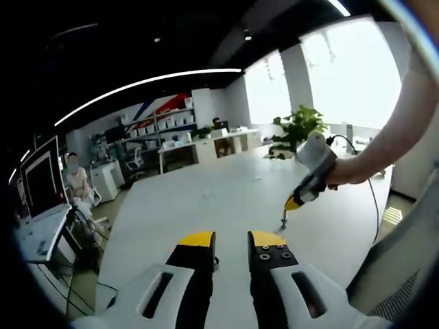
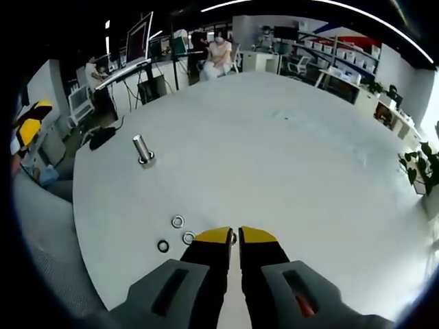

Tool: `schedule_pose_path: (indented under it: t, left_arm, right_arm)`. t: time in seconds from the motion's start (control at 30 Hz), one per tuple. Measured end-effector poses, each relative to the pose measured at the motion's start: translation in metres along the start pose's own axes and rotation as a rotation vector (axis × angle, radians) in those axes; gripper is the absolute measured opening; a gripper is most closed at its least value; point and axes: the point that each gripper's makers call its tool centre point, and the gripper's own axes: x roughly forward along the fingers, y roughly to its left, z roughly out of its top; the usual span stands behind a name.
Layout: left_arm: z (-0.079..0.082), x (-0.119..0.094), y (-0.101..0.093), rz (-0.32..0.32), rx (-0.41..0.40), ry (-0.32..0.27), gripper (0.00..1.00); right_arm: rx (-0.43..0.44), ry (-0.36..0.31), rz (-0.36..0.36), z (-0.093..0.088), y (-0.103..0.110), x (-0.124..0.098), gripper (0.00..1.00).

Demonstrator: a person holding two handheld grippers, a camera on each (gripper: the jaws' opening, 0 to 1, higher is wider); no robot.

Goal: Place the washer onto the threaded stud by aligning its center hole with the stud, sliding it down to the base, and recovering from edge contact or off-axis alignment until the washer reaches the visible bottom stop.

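A metal threaded stud (image 2: 143,149) stands upright on the white table (image 2: 288,151), up and to the left of my right gripper (image 2: 235,236). That gripper's jaws are nearly together, with a small washer (image 2: 233,238) showing in the slit between its yellow tips. In the left gripper view, a hand holds the right gripper (image 1: 293,203) tip-down over the table, with a small upright post, apparently the stud (image 1: 283,221), just below it. My left gripper (image 1: 232,240) is open with nothing between its jaws. It also appears at the far left edge (image 2: 27,127).
Two loose silver washers (image 2: 178,221) (image 2: 188,238) and a black ring (image 2: 163,245) lie on the table left of the right gripper's tips. A monitor (image 2: 140,38), desks, shelves and a seated person (image 2: 219,55) are beyond the table. A potted plant (image 1: 298,127) stands at the far end.
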Motion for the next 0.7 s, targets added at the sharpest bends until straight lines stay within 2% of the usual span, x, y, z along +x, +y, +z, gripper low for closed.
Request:
schedule_pose_path:
  t: [0.7]
  left_arm:
    - [0.001,0.000,0.001,-0.001,-0.015,-0.007,0.17]
  right_arm:
    - [0.068,-0.058,-0.001,0.009,0.002,-0.011,0.10]
